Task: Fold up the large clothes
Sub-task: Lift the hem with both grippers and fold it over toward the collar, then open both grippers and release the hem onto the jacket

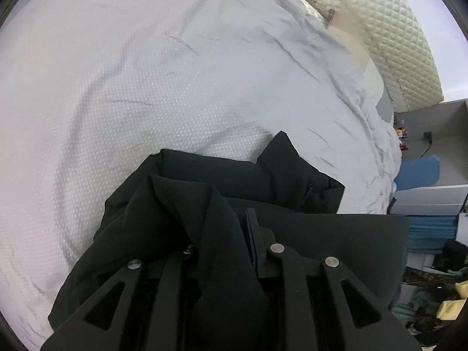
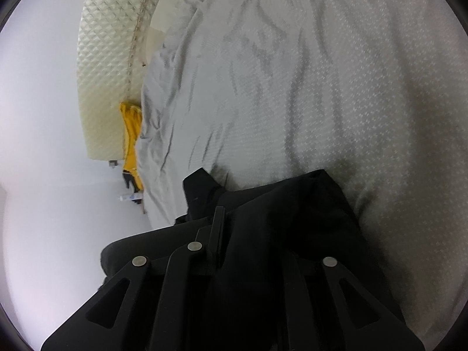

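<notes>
A black padded jacket point(image 1: 234, 181) is bunched up over a bed with a white dotted cover point(image 1: 146, 87). My left gripper point(image 1: 231, 228) is shut on a fold of the black jacket; the cloth drapes over the left finger and hides it, while the right finger shows. In the right wrist view my right gripper point(image 2: 234, 222) is shut on the black jacket point(image 2: 286, 204) too; the cloth covers the right finger and only the left finger shows. The jacket hangs from both grippers above the white cover point(image 2: 321, 87).
A cream quilted headboard point(image 1: 389, 29) stands at the bed's head, and it also shows in the right wrist view point(image 2: 105, 58). A yellow item point(image 2: 131, 134) lies beside the bed. A grey shelf point(image 1: 438, 134), blue cloth point(image 1: 418, 172) and floor clutter point(image 1: 438, 298) are at the right.
</notes>
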